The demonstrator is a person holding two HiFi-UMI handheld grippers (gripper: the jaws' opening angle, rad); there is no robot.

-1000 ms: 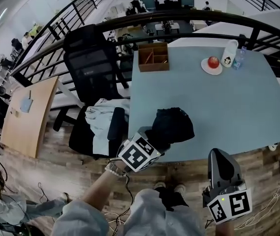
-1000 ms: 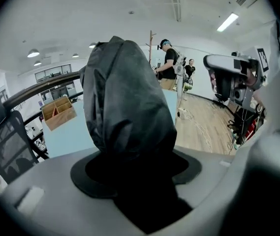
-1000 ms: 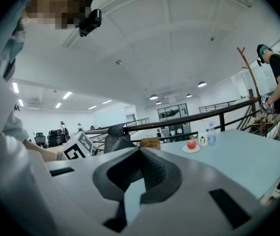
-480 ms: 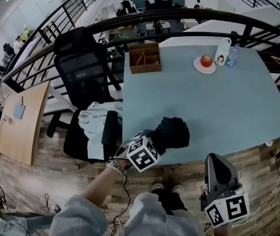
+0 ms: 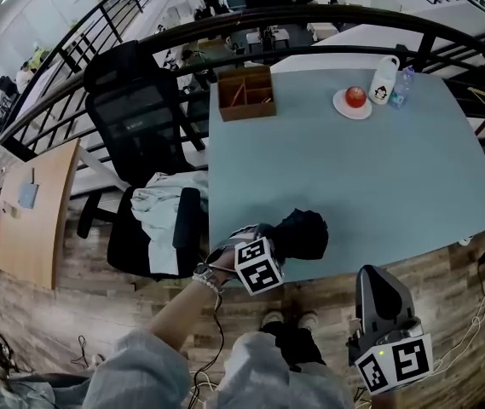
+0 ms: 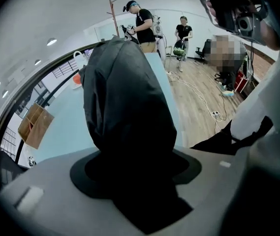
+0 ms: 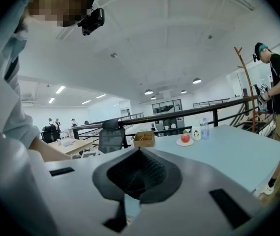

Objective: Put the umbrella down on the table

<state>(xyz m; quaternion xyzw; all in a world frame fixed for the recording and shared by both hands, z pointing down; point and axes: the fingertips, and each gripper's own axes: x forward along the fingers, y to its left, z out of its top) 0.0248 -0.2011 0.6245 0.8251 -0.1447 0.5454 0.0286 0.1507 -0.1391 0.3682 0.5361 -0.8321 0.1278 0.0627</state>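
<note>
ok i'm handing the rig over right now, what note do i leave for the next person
Left gripper: shut on the black folded fabric umbrella, which is over the near edge of the light blue table. I cannot tell whether it rests on the top.
Right gripper: shut, empty, off the table at the person's right side.
Done: umbrella is at the table edge, not yet released.
Left: probably set it flat on the top, then open the left gripper and pull back.

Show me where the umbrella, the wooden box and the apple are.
umbrella (image 5: 303, 233), head view, middle of its folded black fabric.
wooden box (image 5: 247, 113), head view, its near outer wall.
apple (image 5: 355, 96), head view, its red top.
</note>
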